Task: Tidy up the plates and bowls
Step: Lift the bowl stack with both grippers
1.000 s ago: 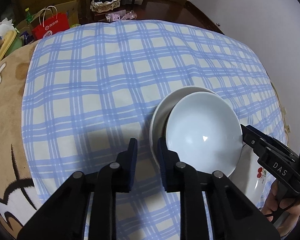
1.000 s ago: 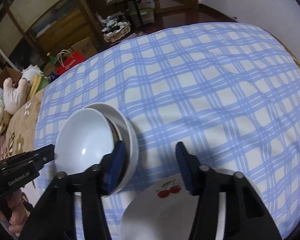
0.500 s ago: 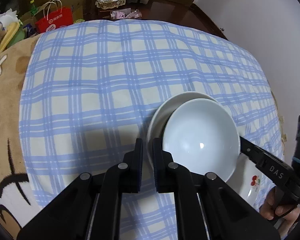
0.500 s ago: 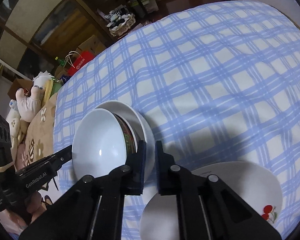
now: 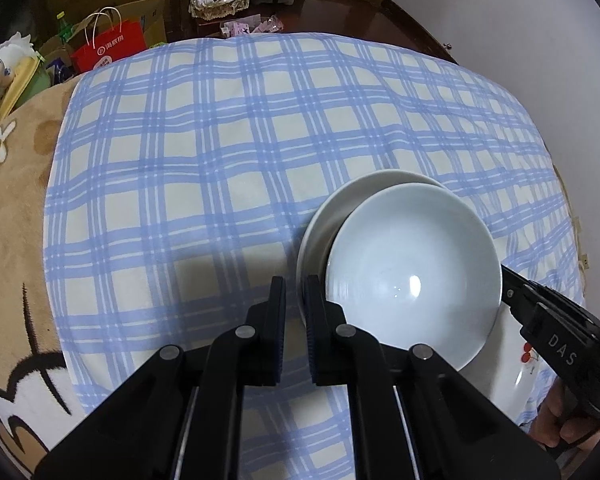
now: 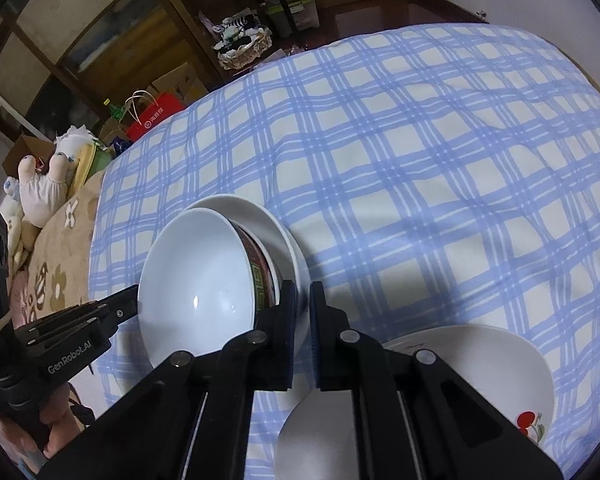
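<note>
Resting tilted inside a wider white plate [image 5: 332, 208], the white bowl [image 5: 412, 280] sits on the blue plaid bedsheet [image 5: 220, 152], its outside banded red and green. The left gripper [image 5: 294, 320] has its jaws clamped on the plate's near rim; the right gripper [image 6: 303, 320] pinches the rim opposite. A cherry-printed plate [image 6: 480, 364] lies just beside.

Blue-and-cream checked cloth [image 5: 220, 160] spread over a tan flowered blanket [image 5: 12, 184]. Beyond it, red paper bag [image 5: 110, 46], wicker basket [image 6: 242, 54], white stuffed toy [image 6: 44, 188].
</note>
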The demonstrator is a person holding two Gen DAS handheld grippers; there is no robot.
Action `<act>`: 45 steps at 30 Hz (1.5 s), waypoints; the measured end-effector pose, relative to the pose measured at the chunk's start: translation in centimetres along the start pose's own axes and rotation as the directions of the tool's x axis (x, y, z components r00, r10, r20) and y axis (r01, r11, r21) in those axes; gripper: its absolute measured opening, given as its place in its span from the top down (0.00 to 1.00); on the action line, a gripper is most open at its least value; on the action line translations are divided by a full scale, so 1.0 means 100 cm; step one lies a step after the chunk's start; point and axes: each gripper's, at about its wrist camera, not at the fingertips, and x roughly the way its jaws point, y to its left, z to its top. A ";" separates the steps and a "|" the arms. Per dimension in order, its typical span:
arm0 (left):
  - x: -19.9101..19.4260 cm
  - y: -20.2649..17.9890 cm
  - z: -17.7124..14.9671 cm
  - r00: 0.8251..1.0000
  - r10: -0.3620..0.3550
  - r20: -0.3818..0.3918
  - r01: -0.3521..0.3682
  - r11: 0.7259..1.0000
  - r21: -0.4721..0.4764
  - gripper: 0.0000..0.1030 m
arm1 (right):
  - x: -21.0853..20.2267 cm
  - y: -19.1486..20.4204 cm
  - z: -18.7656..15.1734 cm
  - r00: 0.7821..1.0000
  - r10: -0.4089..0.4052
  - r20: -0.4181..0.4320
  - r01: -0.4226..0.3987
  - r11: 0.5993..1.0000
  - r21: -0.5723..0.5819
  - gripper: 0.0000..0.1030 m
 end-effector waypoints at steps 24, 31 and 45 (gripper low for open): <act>0.008 0.009 0.003 0.997 -0.075 -0.009 0.074 0.992 -0.101 0.91 | 0.003 -0.007 0.003 0.999 0.023 -0.034 -0.021 0.999 0.048 0.91; 0.006 0.010 0.002 0.998 -0.060 -0.002 0.060 0.994 -0.087 0.89 | 0.006 -0.002 0.001 0.999 -0.017 -0.030 0.018 0.999 0.041 0.91; 0.005 0.003 0.001 0.999 -0.046 0.026 0.047 0.996 -0.076 0.92 | 0.007 -0.008 0.000 1.000 0.001 -0.023 0.001 0.996 0.085 0.91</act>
